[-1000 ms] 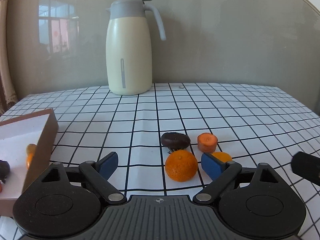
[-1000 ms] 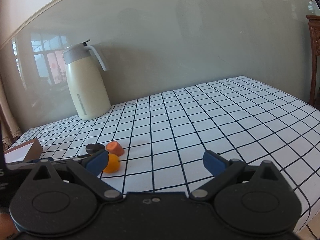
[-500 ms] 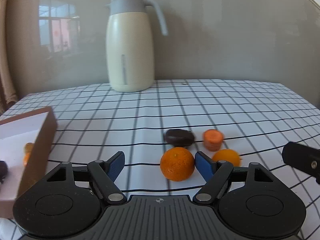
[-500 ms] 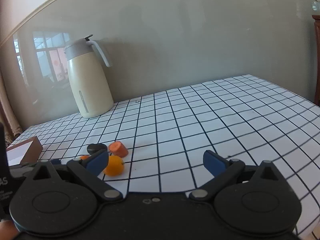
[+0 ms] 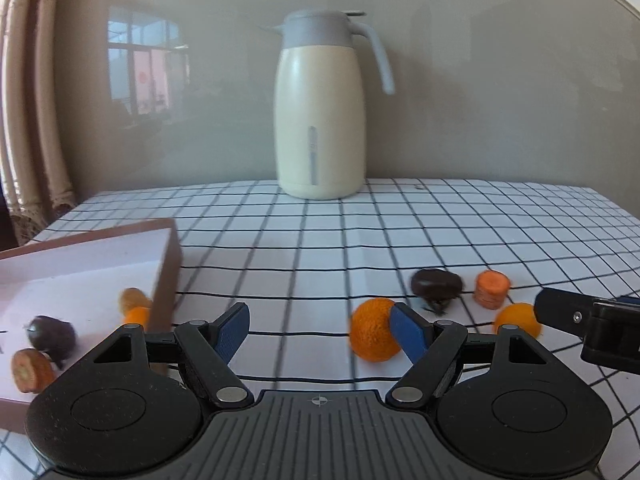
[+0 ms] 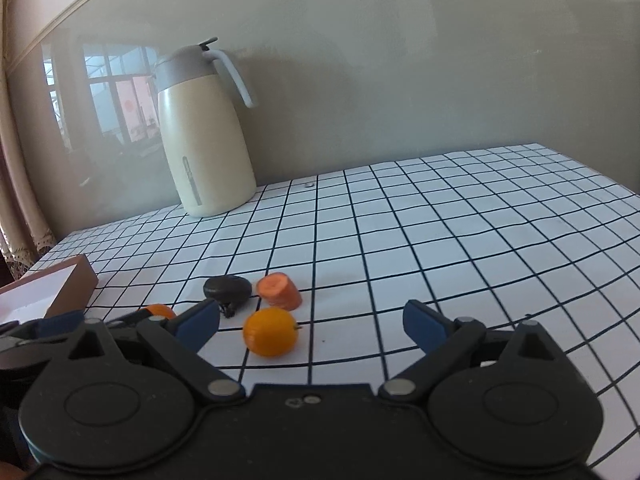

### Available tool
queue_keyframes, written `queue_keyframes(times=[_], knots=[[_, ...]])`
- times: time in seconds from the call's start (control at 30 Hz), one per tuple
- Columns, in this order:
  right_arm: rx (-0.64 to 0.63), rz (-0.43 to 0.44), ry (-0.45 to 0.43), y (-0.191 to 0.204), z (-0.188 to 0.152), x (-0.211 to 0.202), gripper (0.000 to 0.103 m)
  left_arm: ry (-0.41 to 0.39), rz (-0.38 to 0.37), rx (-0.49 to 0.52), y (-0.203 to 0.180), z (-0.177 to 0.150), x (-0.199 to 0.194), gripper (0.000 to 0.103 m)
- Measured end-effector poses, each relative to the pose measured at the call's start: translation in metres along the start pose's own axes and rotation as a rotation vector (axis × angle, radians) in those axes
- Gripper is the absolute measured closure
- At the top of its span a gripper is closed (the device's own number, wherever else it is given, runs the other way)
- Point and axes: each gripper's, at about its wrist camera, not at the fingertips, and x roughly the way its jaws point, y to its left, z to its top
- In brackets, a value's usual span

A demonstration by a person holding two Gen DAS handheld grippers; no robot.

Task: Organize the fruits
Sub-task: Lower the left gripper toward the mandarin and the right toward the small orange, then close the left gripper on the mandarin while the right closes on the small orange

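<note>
A table with a white cloth (image 5: 360,240) in black grid stands against a grey wall, with a cream jug (image 5: 320,120) at the far edge. The left gripper (image 5: 320,334) has just been closing but its jaws stand apart, holding nothing; the tangerine (image 5: 374,334) lies just beside its right pad. The right gripper (image 6: 312,320) is wide open, with the small orange (image 6: 271,331) between its fingers, untouched. The box (image 5: 168,272) stands at the left; the right half of the cloth is free.
</note>
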Motion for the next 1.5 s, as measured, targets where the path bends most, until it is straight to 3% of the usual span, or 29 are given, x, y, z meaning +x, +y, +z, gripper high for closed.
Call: queue_keyframes(times=[0.2, 0.5, 0.7, 0.97, 1.23, 1.4, 1.5], knots=[[-0.006, -0.007, 0.011, 0.004, -0.001, 0.005, 0.013, 0.003, -0.042, -0.035, 0.010, -0.002, -0.003, 0.025], [-0.002, -0.036, 0.015, -0.008, -0.001, 0.002, 0.014, 0.014, -0.107, -0.001, -0.016, -0.001, 0.007, 0.025], [0.001, -0.043, 0.013, -0.012, -0.001, 0.002, 0.014, 0.052, -0.081, -0.004, -0.020, -0.004, 0.015, 0.026], [-0.014, -0.023, 0.027, 0.000, -0.001, 0.008, 0.015, 0.024, -0.061, 0.009, -0.008, -0.005, 0.009, 0.026], [-0.021, -0.023, 0.041, 0.004, 0.000, 0.015, 0.026, 0.018, -0.116, 0.029, -0.015, -0.003, 0.013, 0.049], [-0.005, -0.024, 0.056, -0.001, -0.001, 0.019, 0.031, 0.048, -0.139, 0.034, -0.022, -0.002, 0.020, 0.050], [-0.015, -0.018, 0.059, 0.002, -0.002, 0.020, 0.032, 0.068, -0.157, 0.044, -0.024, -0.002, 0.024, 0.065]])
